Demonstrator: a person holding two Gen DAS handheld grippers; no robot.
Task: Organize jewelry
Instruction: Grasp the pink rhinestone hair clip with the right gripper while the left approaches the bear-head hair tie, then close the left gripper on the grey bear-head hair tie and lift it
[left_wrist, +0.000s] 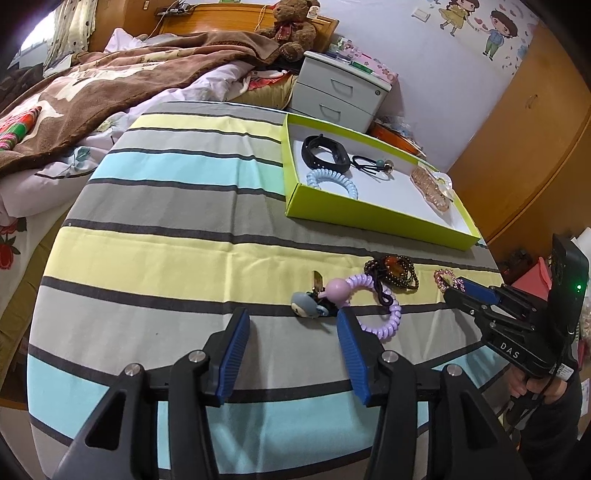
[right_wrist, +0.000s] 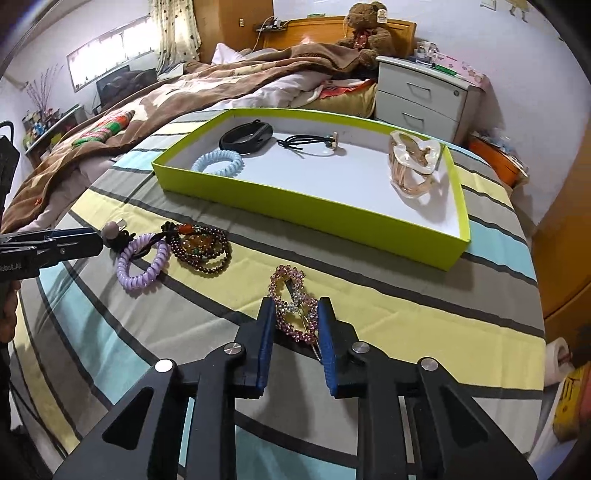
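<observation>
**Right wrist view: both tools at the loose pieces, tray half filled**

Right wrist view shows the right tool (right_wrist: 295, 314) with its blue pads set narrowly on either side of the pink rhinestone hair clip (right_wrist: 295, 308), which lies flat on the striped cloth of the desk (right_wrist: 406, 314). I judge the pads are at or near contact; a firm grip I cannot confirm. The clip sits just in front of the green tray (right_wrist: 306, 218), a short carry away.

The tray holds a blue coil tie (right_wrist: 218, 162), a black band (right_wrist: 246, 137), a black elastic with beads (right_wrist: 312, 142) and a clear claw clip (right_wrist: 412, 162), spread apart, seemingly so nothing tangles.

The left tool (left_wrist: 293, 317) stands wide, poised at the grey charm (left_wrist: 304, 304) and the purple coil tie (left_wrist: 373, 302); the brown bead bracelet (left_wrist: 393, 273) lies just beyond.

Readable writing: "DAS" on the right tool's body in the left view.
</observation>
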